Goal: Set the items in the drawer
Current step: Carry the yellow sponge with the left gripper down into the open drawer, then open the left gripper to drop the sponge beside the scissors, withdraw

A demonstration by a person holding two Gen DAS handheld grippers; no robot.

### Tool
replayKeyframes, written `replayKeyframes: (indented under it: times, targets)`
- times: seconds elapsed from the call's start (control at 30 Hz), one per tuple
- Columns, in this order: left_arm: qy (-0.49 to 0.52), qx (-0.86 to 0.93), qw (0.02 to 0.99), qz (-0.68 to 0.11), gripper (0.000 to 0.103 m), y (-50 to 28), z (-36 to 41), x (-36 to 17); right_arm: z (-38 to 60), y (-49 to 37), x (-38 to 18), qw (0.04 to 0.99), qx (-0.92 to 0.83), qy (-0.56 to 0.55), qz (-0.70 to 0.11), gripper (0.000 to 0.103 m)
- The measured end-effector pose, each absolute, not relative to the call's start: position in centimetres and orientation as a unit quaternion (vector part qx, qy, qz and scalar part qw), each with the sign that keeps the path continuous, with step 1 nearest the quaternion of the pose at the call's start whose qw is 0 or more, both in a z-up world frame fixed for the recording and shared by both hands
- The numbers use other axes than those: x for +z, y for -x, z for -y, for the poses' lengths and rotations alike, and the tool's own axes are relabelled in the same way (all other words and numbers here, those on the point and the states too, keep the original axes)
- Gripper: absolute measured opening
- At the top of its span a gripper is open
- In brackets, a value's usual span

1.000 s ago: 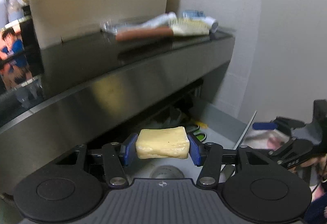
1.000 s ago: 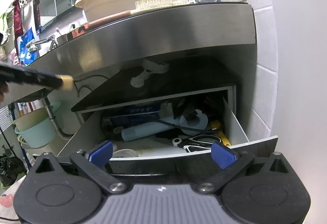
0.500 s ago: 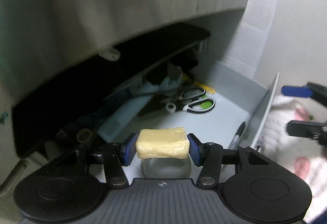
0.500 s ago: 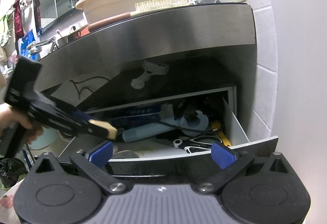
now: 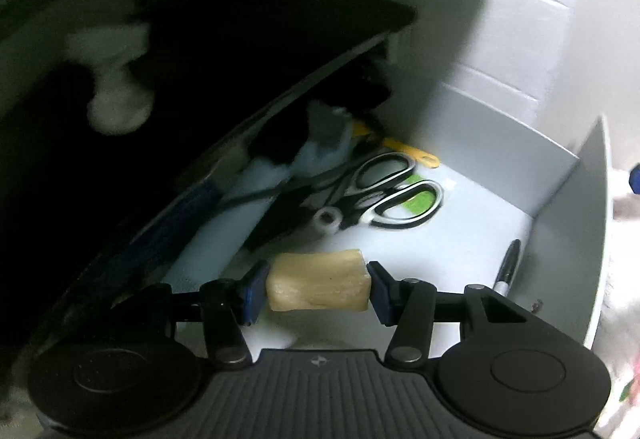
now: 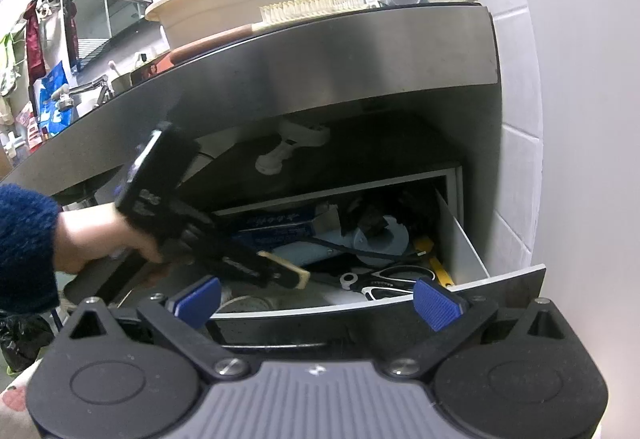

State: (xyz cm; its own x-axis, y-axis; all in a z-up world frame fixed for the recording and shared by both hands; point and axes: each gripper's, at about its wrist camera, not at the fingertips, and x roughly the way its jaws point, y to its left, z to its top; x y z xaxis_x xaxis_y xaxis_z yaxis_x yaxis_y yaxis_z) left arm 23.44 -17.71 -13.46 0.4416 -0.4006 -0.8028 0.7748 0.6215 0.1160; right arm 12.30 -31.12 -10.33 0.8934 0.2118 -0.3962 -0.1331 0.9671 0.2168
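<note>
Pale yellow rectangular soap bar [image 5: 318, 281], clamped endwise by the closed left gripper [image 5: 316, 289] with its long axis spanning the jaws, hangs above bare floor of the open grey drawer [image 5: 556, 223], scissors [image 5: 384, 191] lying beyond; right gripper [image 6: 316, 299] gapes empty.

The left gripper [image 5: 316, 289], clamped on the yellow sponge [image 5: 318, 285], has dropped from counter height into the open drawer [image 5: 560, 223], now low over its floor near the front edge, before the scissors [image 5: 384, 191]
</note>
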Motion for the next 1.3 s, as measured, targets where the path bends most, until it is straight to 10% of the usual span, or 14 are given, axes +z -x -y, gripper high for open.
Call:
replayKeyframes:
  times: [1.3]
  targets:
    - [-0.359,-0.441,0.718,-0.401,0.053,-25.3,22.8,-19.1,31.3,-12.6,-10.4,0.967,0.089,-0.099,-0.219,0.103]
